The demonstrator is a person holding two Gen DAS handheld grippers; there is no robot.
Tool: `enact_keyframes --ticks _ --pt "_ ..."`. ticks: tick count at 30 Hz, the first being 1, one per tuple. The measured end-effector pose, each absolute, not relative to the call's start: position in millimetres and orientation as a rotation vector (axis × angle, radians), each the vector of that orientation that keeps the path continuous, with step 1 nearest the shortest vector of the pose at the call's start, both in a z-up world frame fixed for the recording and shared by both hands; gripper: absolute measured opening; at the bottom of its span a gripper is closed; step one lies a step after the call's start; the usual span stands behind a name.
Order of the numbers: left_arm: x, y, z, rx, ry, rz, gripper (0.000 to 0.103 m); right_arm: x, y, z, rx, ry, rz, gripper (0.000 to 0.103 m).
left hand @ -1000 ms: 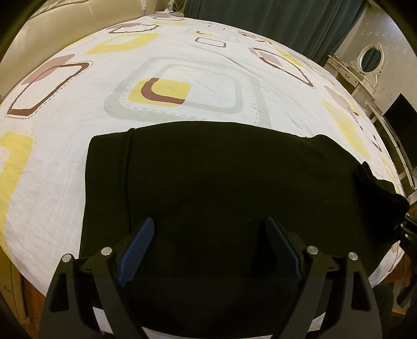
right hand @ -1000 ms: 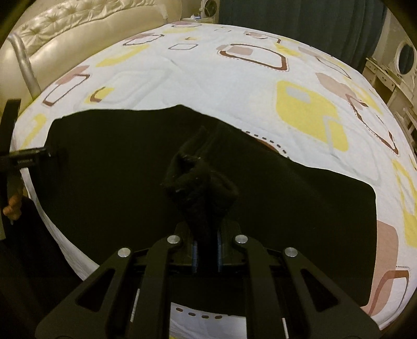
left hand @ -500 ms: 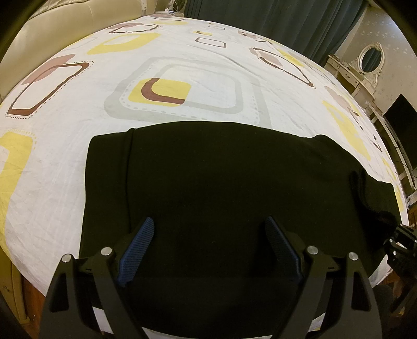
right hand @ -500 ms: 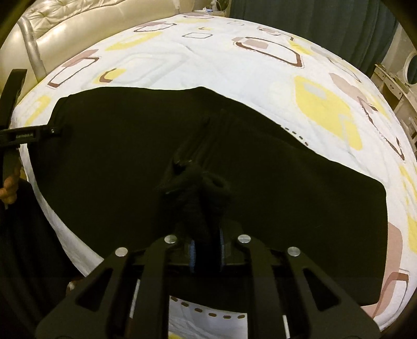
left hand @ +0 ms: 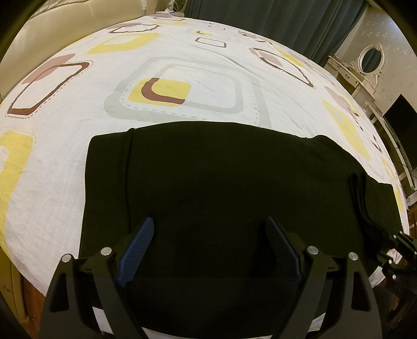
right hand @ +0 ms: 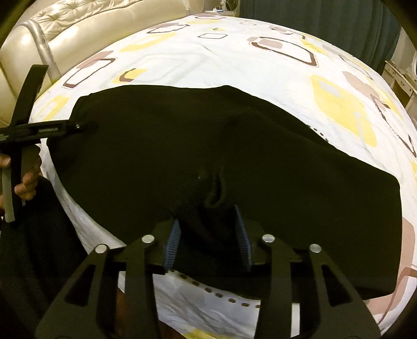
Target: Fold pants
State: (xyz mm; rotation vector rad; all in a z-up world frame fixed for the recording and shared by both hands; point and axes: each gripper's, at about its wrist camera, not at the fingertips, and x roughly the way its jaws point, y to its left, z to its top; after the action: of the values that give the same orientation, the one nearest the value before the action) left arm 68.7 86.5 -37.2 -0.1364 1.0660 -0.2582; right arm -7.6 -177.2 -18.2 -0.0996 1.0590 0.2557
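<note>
Black pants (left hand: 221, 187) lie spread flat near the front edge of the bed; they also show in the right wrist view (right hand: 182, 146). My left gripper (left hand: 208, 226) is open and empty, its blue-padded fingers (left hand: 138, 242) wide apart just above the cloth. My right gripper (right hand: 207, 216) is open, with a bunched fold of the pants (right hand: 213, 193) lying loose between its jaws. The right gripper shows at the right edge of the left wrist view (left hand: 396, 247), and the left gripper at the left of the right wrist view (right hand: 39, 130).
The bed (left hand: 182, 65) has a white sheet with yellow and brown squares. A cream padded headboard (right hand: 65, 34) lies left, dark curtains (left hand: 273, 18) behind, a dresser with an oval mirror (left hand: 370, 60) at right. The bed's front edge (right hand: 208, 305) is just under my right gripper.
My right gripper has lowered the held fold of the pants to the bed and opened, letting it go. The left gripper has stayed still and open.
</note>
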Motion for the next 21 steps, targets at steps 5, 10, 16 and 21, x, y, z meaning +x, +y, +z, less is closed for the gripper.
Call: enact_keyframes --ticks 5,10,16,21 --pt "68 87 -37 -0.138 1.066 -0.258 0.087 -7 -172 -29 -0.003 1.081 0.306 0.058" --pt "68 87 -37 -0.141 1.066 -0.259 0.087 -9 -181 -3 0.077 1.063 0.425 0.056" --pt "68 87 -37 -0.141 1.066 -0.258 0.087 -2 -312 73 0.422 0.864 0.446 0.057" --pt "68 87 -37 -0.142 1.066 -0.257 0.087 20 -457 32 0.682 0.91 0.193 0.058"
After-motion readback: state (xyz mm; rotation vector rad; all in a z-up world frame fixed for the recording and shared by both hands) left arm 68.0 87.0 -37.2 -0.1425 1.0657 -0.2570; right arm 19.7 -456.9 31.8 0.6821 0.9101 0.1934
